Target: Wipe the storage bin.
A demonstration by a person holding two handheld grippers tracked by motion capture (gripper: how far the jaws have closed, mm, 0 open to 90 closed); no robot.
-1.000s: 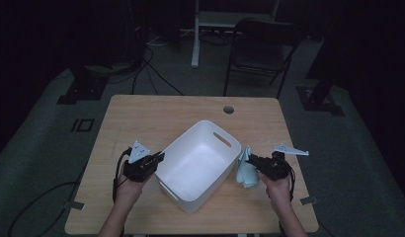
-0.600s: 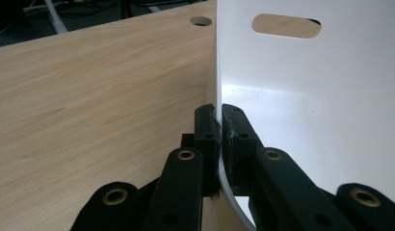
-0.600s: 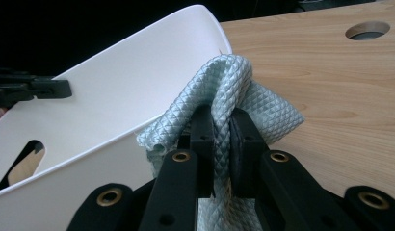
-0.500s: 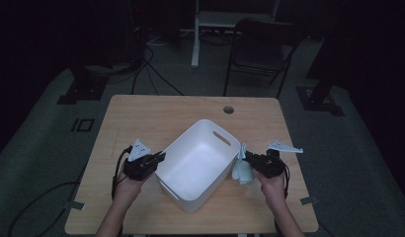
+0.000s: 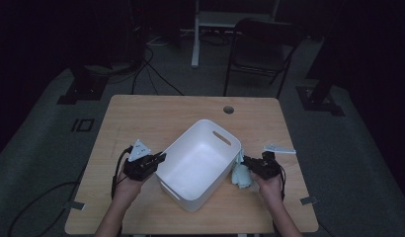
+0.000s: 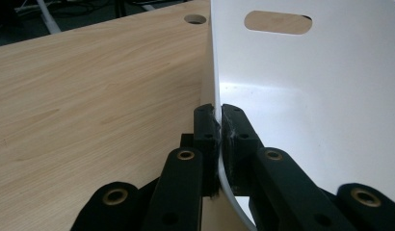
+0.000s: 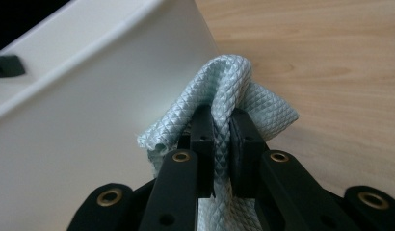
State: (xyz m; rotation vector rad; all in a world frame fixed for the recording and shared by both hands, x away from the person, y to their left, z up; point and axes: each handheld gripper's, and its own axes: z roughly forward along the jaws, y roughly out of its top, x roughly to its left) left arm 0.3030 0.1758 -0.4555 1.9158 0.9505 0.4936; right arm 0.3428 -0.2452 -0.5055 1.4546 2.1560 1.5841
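Pinching the pale-blue quilted cloth [image 7: 234,82] in your right gripper [image 5: 253,166], you hold it just outside the white plastic bin's [image 5: 200,148] right wall, while your left gripper [image 5: 158,159] clamps the opposite rim.

Right tongs [image 5: 246,160] with cloth [image 5: 240,174] lower and closer against bin [image 5: 198,163] wall, nearer the worktop [image 5: 156,113]

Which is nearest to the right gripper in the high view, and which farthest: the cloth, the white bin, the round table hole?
1. Cloth, pinched in the right gripper.
2. White bin, just left of it.
3. Table hole, far beyond the bin.
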